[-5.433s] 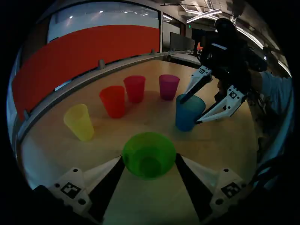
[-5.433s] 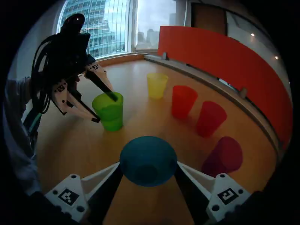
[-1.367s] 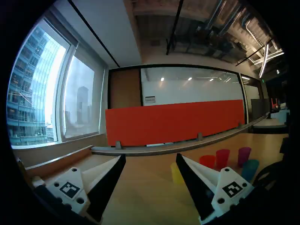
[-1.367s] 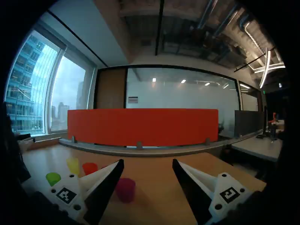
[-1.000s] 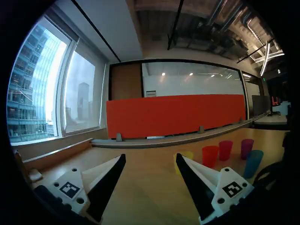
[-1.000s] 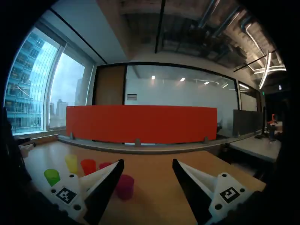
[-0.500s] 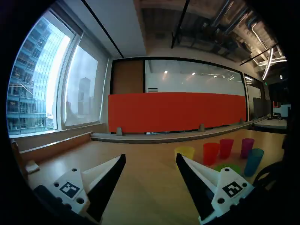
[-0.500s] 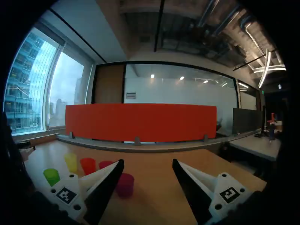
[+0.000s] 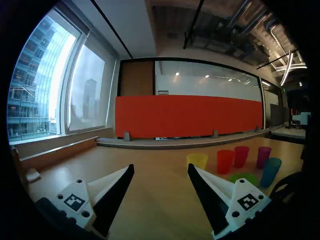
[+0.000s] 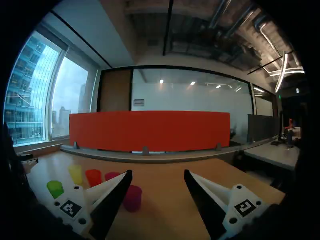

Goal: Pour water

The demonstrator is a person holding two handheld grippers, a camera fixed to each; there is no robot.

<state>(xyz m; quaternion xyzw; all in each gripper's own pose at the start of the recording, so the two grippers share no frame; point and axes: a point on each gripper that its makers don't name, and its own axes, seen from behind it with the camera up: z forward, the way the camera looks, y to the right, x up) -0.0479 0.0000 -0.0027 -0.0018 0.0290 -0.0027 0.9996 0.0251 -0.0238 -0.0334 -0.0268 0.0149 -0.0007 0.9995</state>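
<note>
Wooden table (image 9: 160,192): six cups stand on it, well apart from both grippers.
Change: 5.4 s ago the left gripper (image 9: 160,165) had the green cup (image 9: 243,178) between its fingers and the right gripper (image 10: 157,171) the blue cup (image 9: 271,172); now both cups stand on the table.
Left gripper: fingers spread wide, holding nothing.
Right gripper: fingers spread wide, holding nothing.
Writing: wall sign (image 10: 138,102) too small to read.
</note>
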